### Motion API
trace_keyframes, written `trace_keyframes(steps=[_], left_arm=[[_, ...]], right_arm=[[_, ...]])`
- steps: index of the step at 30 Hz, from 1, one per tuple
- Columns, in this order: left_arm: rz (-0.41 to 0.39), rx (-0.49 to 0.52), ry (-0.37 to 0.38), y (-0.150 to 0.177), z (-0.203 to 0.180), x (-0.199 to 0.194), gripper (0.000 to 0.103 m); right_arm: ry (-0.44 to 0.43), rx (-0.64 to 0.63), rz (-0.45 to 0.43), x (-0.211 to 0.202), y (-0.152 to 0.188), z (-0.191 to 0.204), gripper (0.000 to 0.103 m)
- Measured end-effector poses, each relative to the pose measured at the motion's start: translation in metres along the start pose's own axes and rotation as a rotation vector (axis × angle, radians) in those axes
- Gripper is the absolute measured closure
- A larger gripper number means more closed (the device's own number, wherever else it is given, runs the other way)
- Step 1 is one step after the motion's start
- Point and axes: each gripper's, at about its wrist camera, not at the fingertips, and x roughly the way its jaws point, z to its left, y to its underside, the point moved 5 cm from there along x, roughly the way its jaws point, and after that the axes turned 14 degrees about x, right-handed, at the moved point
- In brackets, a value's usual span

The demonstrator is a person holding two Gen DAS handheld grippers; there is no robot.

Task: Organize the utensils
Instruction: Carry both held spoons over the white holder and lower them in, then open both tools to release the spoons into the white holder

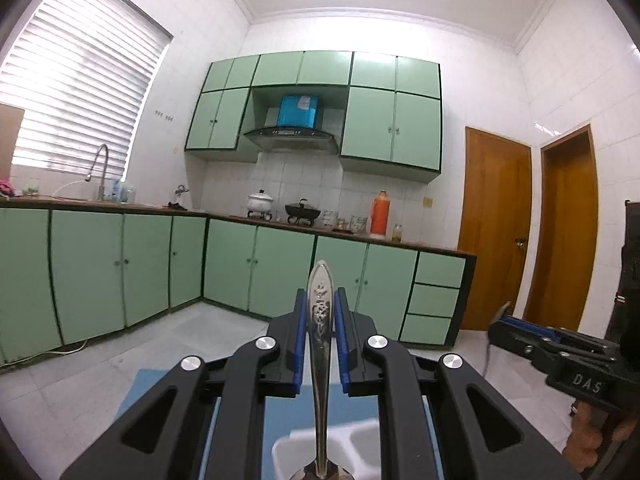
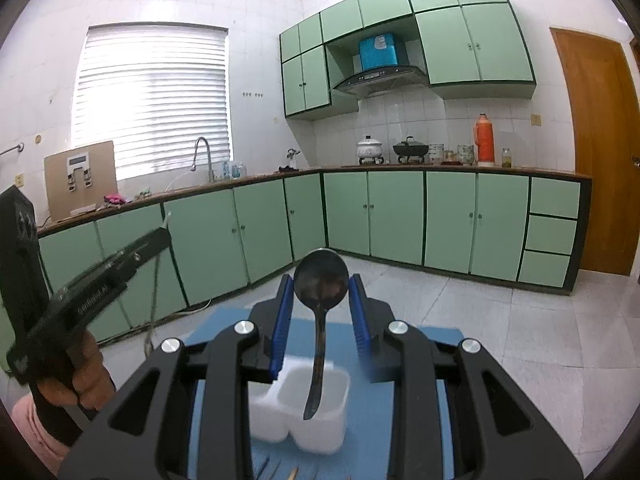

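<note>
Presently, your inventory reads as follows.

Left gripper (image 1: 320,340): clenched on the engraved handle of a steel spoon (image 1: 320,320), blue pads pressed to both sides. Handle tip stands upright past your fingertips; the bowl end hangs below, at the bottom edge of the left wrist view, too cropped to read clearly.

White utensil holder (image 1: 352,448): directly beneath your left gripper, its rim just under the spoon's lower end. Whether the two touch cannot be told.

Right gripper (image 2: 320,312): blue fingers (image 2: 280,320) parted, a visible gap on each side of a dark ladle (image 2: 320,284). Ladle bowl stands up between the fingertips; its handle drops into the holder's right compartment (image 2: 316,408). Grip on the ladle cannot be confirmed; the right finger is blurred.

Utensil holder, right wrist view: two compartments; the left one is partly hidden behind your left finger.

Blue mat (image 2: 408,360): under the holder, its far edge just ahead of your right gripper, bare mat to either side.

Tiled floor (image 2: 500,320): open beyond the mat edge.

Green base cabinets (image 2: 448,220): well ahead, along two walls.

Your left gripper shows to the left of your right one, apart from it.
</note>
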Motion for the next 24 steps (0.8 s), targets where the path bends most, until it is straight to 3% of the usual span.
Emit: trace_keyframes(steps=[4,10,24], left_arm=[[0.009,-0.005,0.008,0.016,0.000,0.041,0.090],[0.067,-0.057,0.025,0.057,0.004,0.073,0.090],[0.244,-0.071,0.081,0.120,0.002,0.074,0.089]], right_arm=[[0.004,0.026,0.016,0.038,0.000,-0.011,0.076],[0.068,0.019,0.074,0.077,0.029,-0.023,0.076],[0.080,0.027,0.185,0.097,0.082,-0.021,0.076]])
